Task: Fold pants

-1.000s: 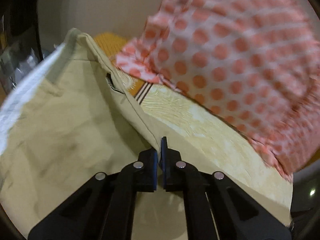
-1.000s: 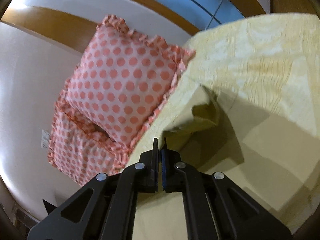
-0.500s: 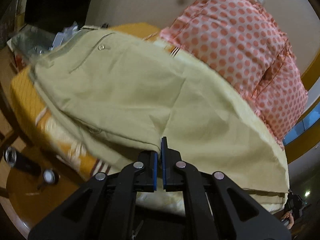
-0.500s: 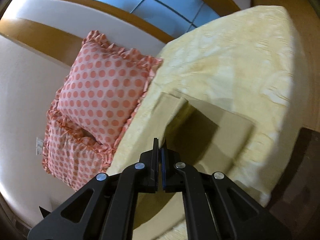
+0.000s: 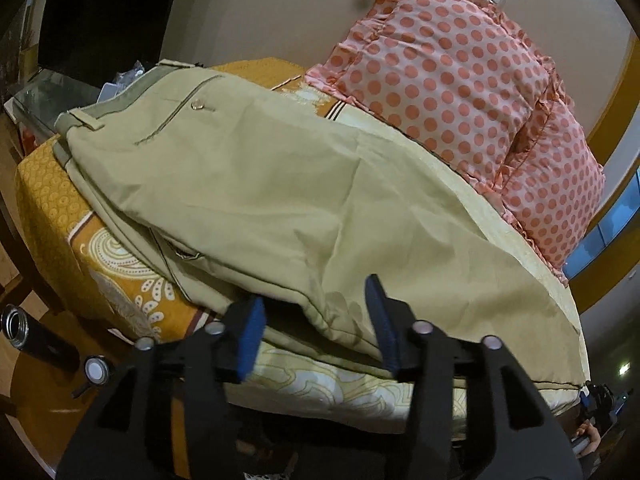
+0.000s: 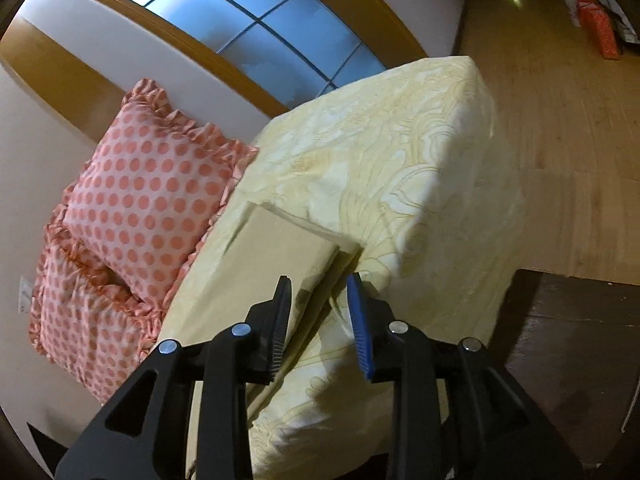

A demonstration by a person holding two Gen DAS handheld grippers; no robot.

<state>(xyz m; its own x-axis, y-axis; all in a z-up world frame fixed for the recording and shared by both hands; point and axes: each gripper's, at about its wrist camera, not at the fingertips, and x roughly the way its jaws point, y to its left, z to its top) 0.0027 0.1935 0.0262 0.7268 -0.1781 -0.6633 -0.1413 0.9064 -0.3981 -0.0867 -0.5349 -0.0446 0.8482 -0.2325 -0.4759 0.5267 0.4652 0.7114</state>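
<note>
Yellow-sheeted bed (image 6: 420, 168) carries khaki pants (image 5: 280, 184) folded leg over leg, lying flat beside the polka-dot pillows (image 5: 452, 76). Left claw (image 5: 316, 320) and right claw (image 6: 318, 312) both gape wide and empty at the pants' near edge, so crosswise folds likely remain.

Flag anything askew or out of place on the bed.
The pants lie flat but uneven: a lower layer sticks out past the top one along the near edge. Both grippers, left and right, are open.
</note>
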